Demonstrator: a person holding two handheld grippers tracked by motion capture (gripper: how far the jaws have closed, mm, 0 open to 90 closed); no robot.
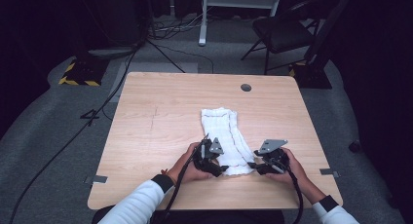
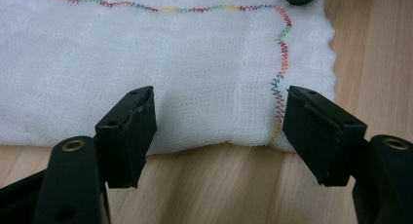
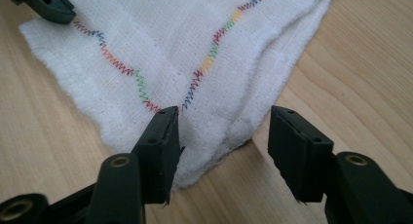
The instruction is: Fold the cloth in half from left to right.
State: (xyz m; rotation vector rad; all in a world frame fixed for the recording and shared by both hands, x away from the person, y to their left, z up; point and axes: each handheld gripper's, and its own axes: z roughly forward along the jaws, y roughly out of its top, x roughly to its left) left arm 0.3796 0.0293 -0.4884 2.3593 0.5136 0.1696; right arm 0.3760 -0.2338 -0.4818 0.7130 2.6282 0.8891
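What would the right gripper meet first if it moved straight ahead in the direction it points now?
Most likely the near corner of the white cloth, which lies flat on the table. The right gripper has its jaws open around that corner, apparently not yet pressing it.

A white cloth (image 1: 225, 136) of loosely woven gauze lies folded into a long strip on the wooden table, running from the table's middle toward the near edge. A wavy line of rainbow-coloured zigzag stitching (image 2: 282, 53) follows its border and turns at the corners, and the edges look slightly frayed. Its near end rests flat on the wood, with one corner (image 3: 195, 177) showing layered folds.
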